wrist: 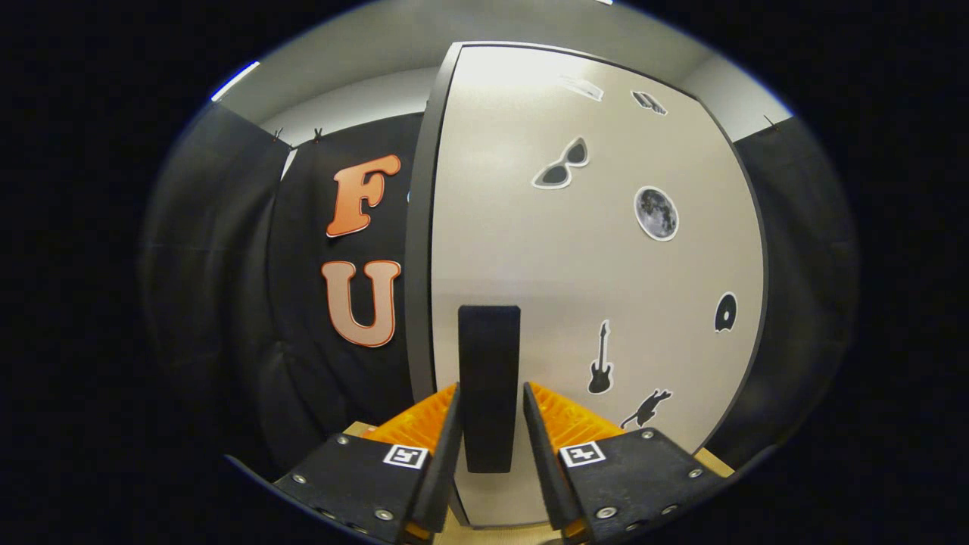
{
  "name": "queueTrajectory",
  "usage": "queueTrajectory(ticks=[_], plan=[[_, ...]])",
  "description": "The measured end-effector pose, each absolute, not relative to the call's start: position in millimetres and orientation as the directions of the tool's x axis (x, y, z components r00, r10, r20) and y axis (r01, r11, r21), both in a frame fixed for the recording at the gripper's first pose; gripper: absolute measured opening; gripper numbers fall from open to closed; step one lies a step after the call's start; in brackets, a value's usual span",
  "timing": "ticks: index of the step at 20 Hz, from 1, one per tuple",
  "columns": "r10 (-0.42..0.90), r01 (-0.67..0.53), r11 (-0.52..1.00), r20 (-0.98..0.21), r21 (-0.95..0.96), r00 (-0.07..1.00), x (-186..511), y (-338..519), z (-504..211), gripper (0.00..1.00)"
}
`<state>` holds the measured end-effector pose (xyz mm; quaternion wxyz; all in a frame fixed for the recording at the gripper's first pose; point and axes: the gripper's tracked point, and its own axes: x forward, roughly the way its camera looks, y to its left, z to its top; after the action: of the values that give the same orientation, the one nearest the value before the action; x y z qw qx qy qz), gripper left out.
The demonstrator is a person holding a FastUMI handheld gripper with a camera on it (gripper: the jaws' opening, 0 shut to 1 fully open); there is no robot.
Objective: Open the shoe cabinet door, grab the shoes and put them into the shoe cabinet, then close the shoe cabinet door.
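Gripper view is facing the pale grey shoe cabinet door (575,257) with black stickers; its tall black rectangular handle (489,386), near the door's left edge, is sitting between the gripper (489,431) fingers, which are closing on both its sides.

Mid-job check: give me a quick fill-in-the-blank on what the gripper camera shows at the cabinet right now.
1. The black vertical handle sits ____ the gripper's two fingers.
2. The handle is mounted on the cabinet door, near its ____ edge.
3. The moon sticker is ____ the guitar sticker.
4. The sunglasses sticker is ____ the handle.

Missing words: between; left; above; above
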<state>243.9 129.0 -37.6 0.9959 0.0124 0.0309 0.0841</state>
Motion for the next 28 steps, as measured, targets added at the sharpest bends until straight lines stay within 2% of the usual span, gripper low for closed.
queueTrajectory(ticks=[1,7,16,22,28], plan=[[0.167,-0.165,0.986,-0.06,0.035,0.984,245,129,-38,0.38],[0.163,-0.16,0.986,-0.09,0.041,0.982,236,125,-38,0.33],[0.131,-0.128,0.991,-0.097,0.042,0.987,179,96,-32,0.33],[0.087,-0.083,0.996,-0.111,0.041,0.99,108,30,-35,0.33],[0.064,-0.056,0.996,-0.127,0.063,0.99,76,-1,-33,0.33]])
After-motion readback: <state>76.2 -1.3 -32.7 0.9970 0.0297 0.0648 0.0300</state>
